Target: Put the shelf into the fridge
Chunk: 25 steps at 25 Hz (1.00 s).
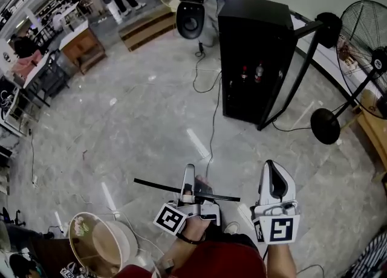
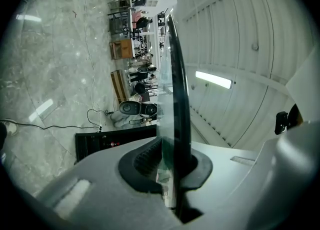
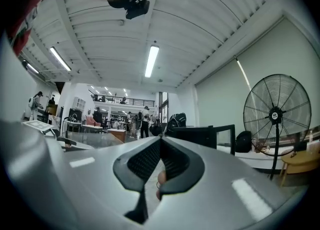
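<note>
My left gripper (image 1: 190, 186) is shut on the glass shelf (image 1: 181, 189), a thin clear pane with a dark rim that lies about level, just above the floor in front of me. In the left gripper view the shelf (image 2: 176, 84) runs edge-on out from between the pads (image 2: 150, 159). Beside it on the right, my right gripper (image 1: 273, 171) is shut with nothing held; its tips (image 3: 160, 141) meet. The black fridge (image 1: 251, 59) stands ahead on the floor with its door (image 1: 302, 53) swung open to the right and bottles inside.
A black floor fan (image 1: 366, 59) and a round stand base (image 1: 326, 126) are right of the fridge. A cable (image 1: 211, 126) trails across the marble floor toward me. A round bin (image 1: 100, 243) is at my lower left. Wooden furniture (image 1: 81, 47) and people are far back left.
</note>
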Each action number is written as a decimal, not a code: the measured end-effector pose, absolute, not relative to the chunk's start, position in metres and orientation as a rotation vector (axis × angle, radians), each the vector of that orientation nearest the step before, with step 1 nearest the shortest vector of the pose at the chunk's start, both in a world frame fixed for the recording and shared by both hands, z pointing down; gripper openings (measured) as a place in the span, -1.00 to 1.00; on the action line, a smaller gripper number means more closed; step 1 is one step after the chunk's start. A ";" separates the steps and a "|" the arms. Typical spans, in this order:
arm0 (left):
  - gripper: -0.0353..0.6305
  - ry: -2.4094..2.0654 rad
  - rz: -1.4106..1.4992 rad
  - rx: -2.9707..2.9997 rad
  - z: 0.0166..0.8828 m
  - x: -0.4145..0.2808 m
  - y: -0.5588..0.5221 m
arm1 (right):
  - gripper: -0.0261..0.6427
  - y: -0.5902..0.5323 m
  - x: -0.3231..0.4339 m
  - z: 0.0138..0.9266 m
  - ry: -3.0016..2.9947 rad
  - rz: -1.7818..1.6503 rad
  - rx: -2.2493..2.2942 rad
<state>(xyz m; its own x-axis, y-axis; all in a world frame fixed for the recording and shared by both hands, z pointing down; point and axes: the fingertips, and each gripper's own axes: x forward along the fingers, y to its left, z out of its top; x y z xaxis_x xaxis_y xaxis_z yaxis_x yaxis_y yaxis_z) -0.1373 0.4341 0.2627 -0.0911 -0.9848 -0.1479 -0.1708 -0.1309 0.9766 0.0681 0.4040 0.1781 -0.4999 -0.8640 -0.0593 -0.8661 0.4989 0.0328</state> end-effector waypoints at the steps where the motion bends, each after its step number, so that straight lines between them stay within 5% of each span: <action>1: -0.83 -1.333 -1.304 1.382 0.264 -0.139 0.426 | -0.94 0.396 0.067 0.178 2.683 0.084 -1.566; 25: -0.83 -1.123 -1.259 1.406 0.269 -0.233 0.212 | -0.94 0.209 -0.034 0.163 2.581 0.153 -1.800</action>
<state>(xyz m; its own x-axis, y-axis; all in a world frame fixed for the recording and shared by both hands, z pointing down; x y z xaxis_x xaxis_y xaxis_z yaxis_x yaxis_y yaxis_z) -0.2329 0.2116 0.2688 0.0641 -0.9838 -0.1676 -0.0543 -0.1711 0.9838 -0.0345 0.2092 0.1629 -0.3472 -0.9365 -0.0484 -0.9357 0.3425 0.0849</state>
